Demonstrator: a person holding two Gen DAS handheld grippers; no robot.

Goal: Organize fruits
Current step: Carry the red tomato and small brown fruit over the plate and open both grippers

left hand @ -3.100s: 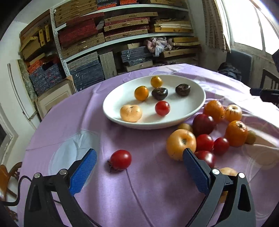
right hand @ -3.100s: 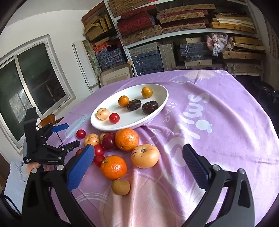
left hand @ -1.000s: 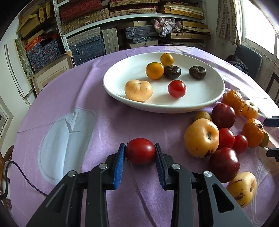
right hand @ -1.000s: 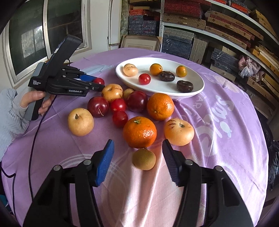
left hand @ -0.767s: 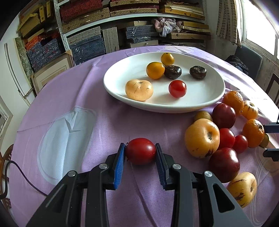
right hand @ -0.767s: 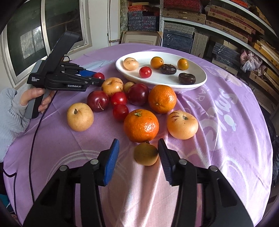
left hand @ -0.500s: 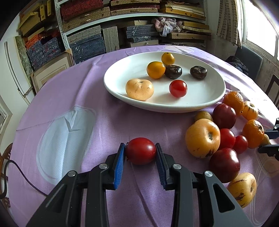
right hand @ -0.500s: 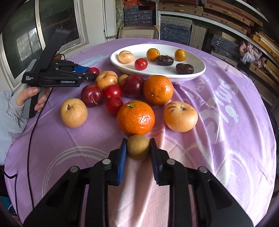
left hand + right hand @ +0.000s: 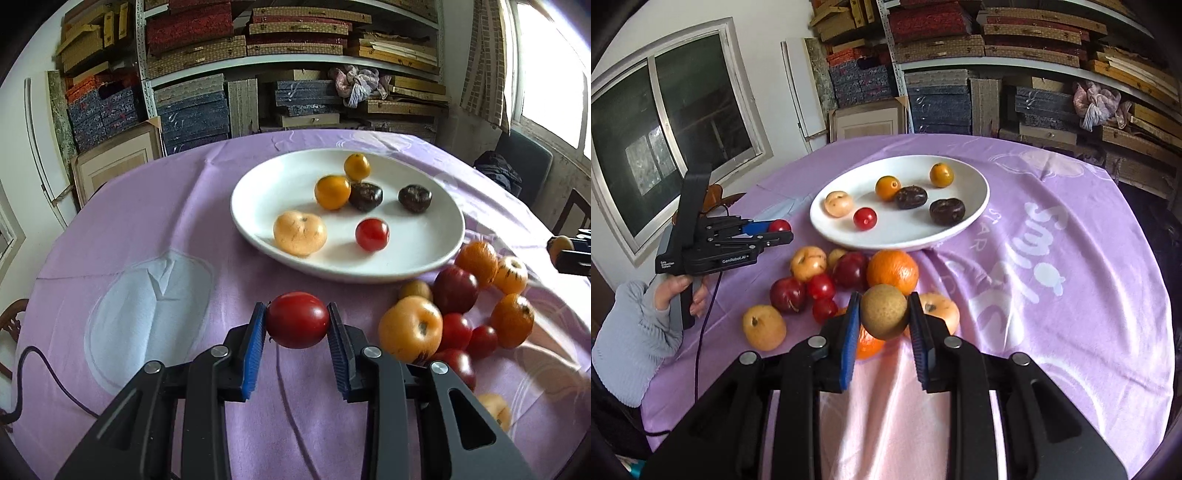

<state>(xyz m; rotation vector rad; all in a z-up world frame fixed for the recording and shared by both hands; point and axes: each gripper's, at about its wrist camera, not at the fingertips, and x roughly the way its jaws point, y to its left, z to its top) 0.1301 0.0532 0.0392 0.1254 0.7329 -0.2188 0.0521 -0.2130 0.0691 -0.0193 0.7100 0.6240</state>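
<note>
Hiding behind the russet pear, 1 orange shows partly

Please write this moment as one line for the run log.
left claw: shut on red tomato | right claw: shut on brown round fruit | white plate: six fruits | next: likely plate

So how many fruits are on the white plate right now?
6 on the white plate: pale peach-colored fruit at the left, small red fruit beside it, two orange ones toward the back, two dark ones at the right. None appear hidden.
</note>
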